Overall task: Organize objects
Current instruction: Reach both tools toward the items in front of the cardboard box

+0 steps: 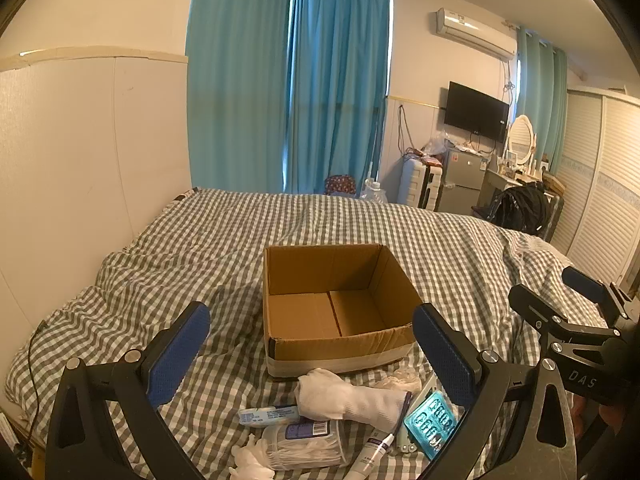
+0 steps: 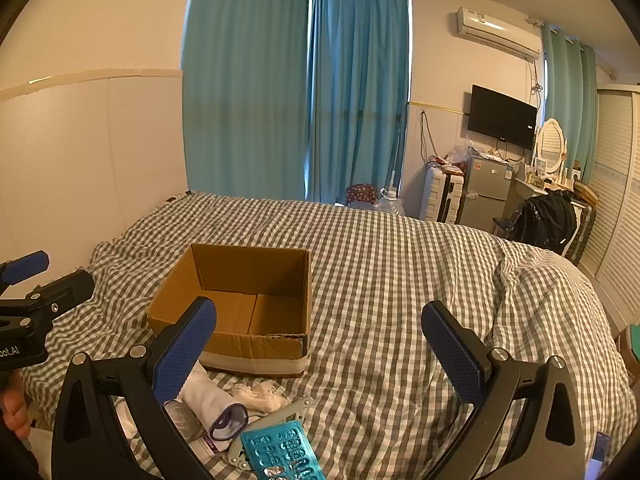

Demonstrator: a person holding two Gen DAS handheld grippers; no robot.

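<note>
An open, empty cardboard box (image 1: pixel 336 304) sits on the checked bedspread; it also shows in the right wrist view (image 2: pixel 240 300). In front of it lie a rolled white sock (image 1: pixel 348 398), a teal pill blister pack (image 1: pixel 430 424), a small white tube (image 1: pixel 374 454), a flat blue-white packet (image 1: pixel 268 415) and a clear tub of cotton swabs (image 1: pixel 308 446). My left gripper (image 1: pixel 312 356) is open and empty above this pile. My right gripper (image 2: pixel 320 356) is open and empty, to the right of the box, with the blister pack (image 2: pixel 280 454) and sock (image 2: pixel 208 398) below it.
The checked bed (image 2: pixel 400 272) stretches away to the far curtains (image 1: pixel 288 92). A white wall panel (image 1: pixel 80 160) borders the bed on the left. A fridge, suitcase, dressing table and wardrobe (image 2: pixel 616 200) stand at the far right.
</note>
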